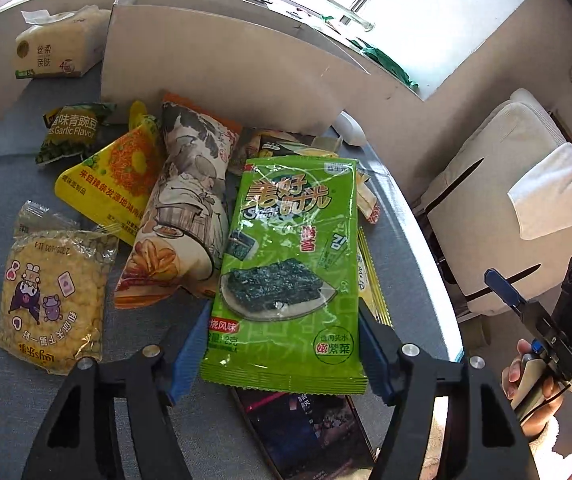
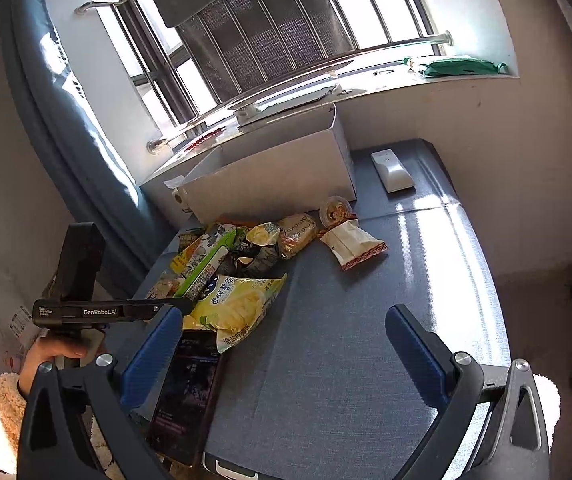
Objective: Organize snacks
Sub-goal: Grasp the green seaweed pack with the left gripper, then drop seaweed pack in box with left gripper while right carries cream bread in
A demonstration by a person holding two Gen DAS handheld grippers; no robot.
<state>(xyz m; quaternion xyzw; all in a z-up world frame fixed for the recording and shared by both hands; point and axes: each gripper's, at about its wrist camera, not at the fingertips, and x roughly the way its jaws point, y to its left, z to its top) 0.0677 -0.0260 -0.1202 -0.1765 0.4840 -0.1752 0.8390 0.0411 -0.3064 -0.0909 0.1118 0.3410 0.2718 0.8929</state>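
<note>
My left gripper (image 1: 282,354) is shut on a green seaweed packet (image 1: 290,264), its blue pads on the packet's two long edges, holding it over the snack pile. The packet shows edge-on in the right wrist view (image 2: 206,268). Under it lie a cartoon-print chip bag (image 1: 186,208), a yellow packet (image 1: 114,180), a green pea packet (image 1: 72,132) and a corn-puff pack (image 1: 52,296). My right gripper (image 2: 282,344) is open and empty above the blue table (image 2: 346,320). A white open box (image 2: 270,172) stands behind the pile.
A dark phone (image 2: 186,396) lies at the near table edge beside a yellow potato-stick bag (image 2: 238,304). A tissue pack (image 1: 58,48) sits far left. A white device (image 2: 392,170), a red-white packet (image 2: 352,242) and a small cup (image 2: 336,210) lie near the box.
</note>
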